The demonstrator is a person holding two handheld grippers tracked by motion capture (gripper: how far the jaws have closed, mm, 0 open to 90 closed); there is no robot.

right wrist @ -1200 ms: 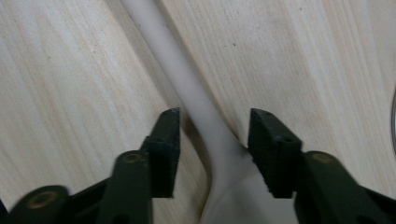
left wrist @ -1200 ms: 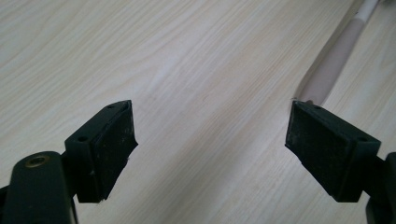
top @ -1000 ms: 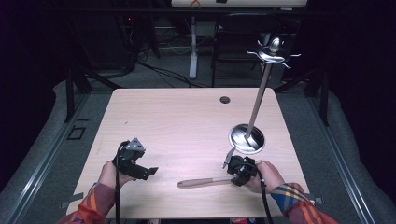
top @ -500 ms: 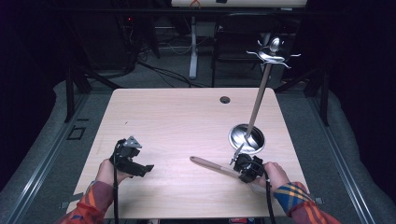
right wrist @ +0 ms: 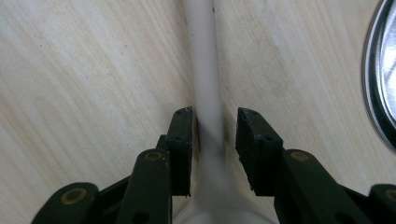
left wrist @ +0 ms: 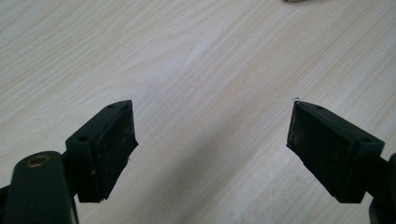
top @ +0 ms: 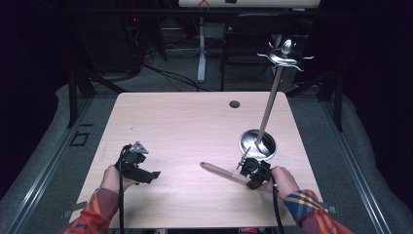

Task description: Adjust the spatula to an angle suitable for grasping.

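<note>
Right gripper straddling the spoon handle beside the stand

Our right gripper [right wrist: 214, 122] sits narrow around the pale spoon [top: 221, 171] at the surface's [top: 185, 122] near right, left pad touching, right pad just clear; our left gripper [left wrist: 212, 140] gapes wide, empty. Closing off-centre could twist it against the metal stand [top: 256, 145]. Since 1 second ago the handle swung from level to slanting far-left.
</note>
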